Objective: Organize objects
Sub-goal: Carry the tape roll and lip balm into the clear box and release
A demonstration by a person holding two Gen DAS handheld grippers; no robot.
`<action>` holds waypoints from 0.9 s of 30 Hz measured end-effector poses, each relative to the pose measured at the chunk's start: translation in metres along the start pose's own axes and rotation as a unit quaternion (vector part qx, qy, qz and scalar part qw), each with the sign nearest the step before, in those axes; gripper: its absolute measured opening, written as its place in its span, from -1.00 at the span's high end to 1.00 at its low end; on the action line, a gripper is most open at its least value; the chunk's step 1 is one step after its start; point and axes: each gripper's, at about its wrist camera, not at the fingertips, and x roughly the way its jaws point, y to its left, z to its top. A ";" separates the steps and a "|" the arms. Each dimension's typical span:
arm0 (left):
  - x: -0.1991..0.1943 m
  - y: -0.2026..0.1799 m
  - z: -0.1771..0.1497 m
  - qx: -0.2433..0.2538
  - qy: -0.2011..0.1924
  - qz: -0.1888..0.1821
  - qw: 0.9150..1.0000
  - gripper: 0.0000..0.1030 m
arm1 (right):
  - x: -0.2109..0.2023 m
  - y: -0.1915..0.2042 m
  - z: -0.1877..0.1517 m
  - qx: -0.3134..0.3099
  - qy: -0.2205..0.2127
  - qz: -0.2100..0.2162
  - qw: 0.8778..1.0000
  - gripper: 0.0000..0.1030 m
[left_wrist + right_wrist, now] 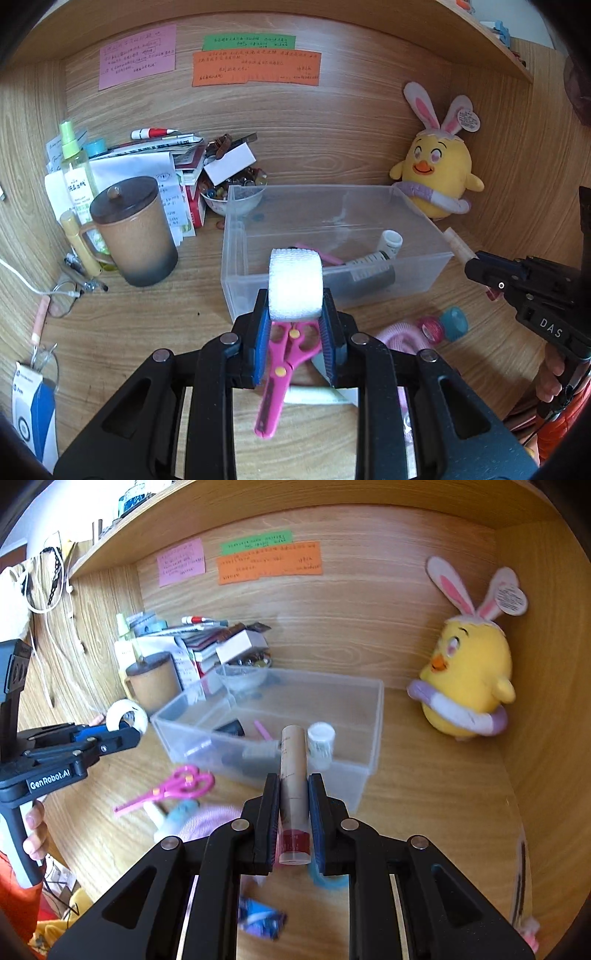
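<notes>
you're mid-carry on both sides, by the look of it. your left gripper (295, 314) has its jaws closed tight on a white gauze roll (294, 283), held in the centre of the left view just in front of the near wall of the clear plastic bin (236, 236). your right gripper (293, 794) is clamped on a slim tan tube (293, 775) with a red band near its base, pointing up the middle of the right view toward the same bin.

the bin sits mid-frame and already holds a white-capped bottle (390, 242), a dark tube and something pink. the likely next move is to bring each load over the rim and let go one at a time, so the two grippers don't crowd each other above the opening. the roll may tumble when it drops, so release it low.

not yet sorted on the desk: pink scissors (286, 363) right under your left gripper, a pink fabric bundle (400, 339) and a teal roll at lower right of the left view.

the surface is a wood-grain desk (155, 332) boxed in by matching panels, with coloured paper notes at the top, a lidded brown mug (135, 230) and stacked papers at left, and a yellow chick plush (437, 173) at the right.
</notes>
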 end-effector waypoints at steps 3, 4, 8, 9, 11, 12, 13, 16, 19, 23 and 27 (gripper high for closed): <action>0.010 0.002 0.008 -0.001 0.011 -0.004 1.000 0.53 | 0.009 -0.003 0.014 0.004 -0.001 0.018 1.000 0.73; 0.014 0.001 0.010 0.002 0.013 -0.003 1.000 0.53 | 0.012 -0.003 0.018 0.003 -0.001 0.020 1.000 0.73; 0.025 0.002 0.021 0.006 0.012 0.004 1.000 0.53 | 0.031 -0.004 0.037 -0.010 0.004 0.012 1.000 0.73; 0.029 0.003 0.024 0.004 0.014 0.001 1.000 0.53 | 0.035 -0.004 0.040 -0.013 0.007 0.009 1.000 0.73; 0.037 0.004 0.030 0.003 0.021 -0.005 1.000 0.53 | 0.046 -0.004 0.046 -0.017 0.015 0.008 1.000 0.73; 0.042 0.004 0.033 0.004 0.025 -0.005 1.000 0.53 | 0.052 -0.004 0.047 -0.018 0.020 0.008 1.000 0.73; 0.046 0.004 0.035 0.006 0.028 -0.004 1.000 0.53 | 0.058 -0.004 0.049 -0.020 0.025 0.006 0.999 0.73; 0.059 0.001 0.040 0.015 0.040 -0.007 0.999 0.53 | 0.075 -0.005 0.052 -0.024 0.041 0.004 0.999 0.73; 0.071 0.000 0.043 0.017 0.054 -0.014 0.998 0.53 | 0.091 -0.007 0.053 -0.023 0.060 0.009 0.998 0.73; 0.086 0.000 0.048 0.014 0.073 -0.028 0.997 0.53 | 0.105 -0.009 0.053 -0.021 0.080 0.016 0.996 0.73; 0.097 -0.001 0.048 0.018 0.094 -0.038 0.995 0.53 | 0.113 -0.009 0.051 -0.022 0.091 0.019 0.995 0.73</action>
